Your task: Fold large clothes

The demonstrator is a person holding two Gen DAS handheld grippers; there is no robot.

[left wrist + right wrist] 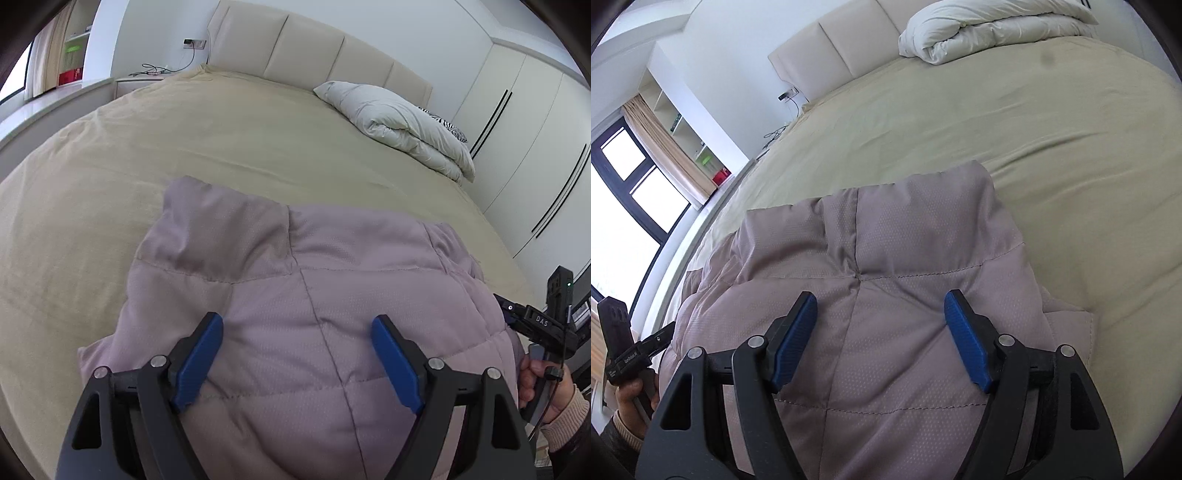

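Note:
A mauve quilted jacket (pixel 295 266) lies folded into a thick bundle on the beige bed, collar end pointing toward the headboard. My left gripper (pixel 297 319) hangs over its near part, open, blue pads wide apart with only the jacket's top surface seen between them. In the right wrist view the same jacket (pixel 886 240) fills the middle, and my right gripper (pixel 881 295) stands open above it, pads clear of the cloth. Each gripper shows in the other's view, held by a hand: the right gripper (pixel 535 321) at the jacket's right edge, the left gripper (pixel 635 354) at its left edge.
The beige bedsheet (pixel 184 147) spreads wide beyond the jacket. A folded white duvet (pixel 399 122) lies by the padded headboard (pixel 314 48). White wardrobe doors (pixel 535 129) line the right side. A nightstand with cables (pixel 144 79) and a window (pixel 628 177) are on the left.

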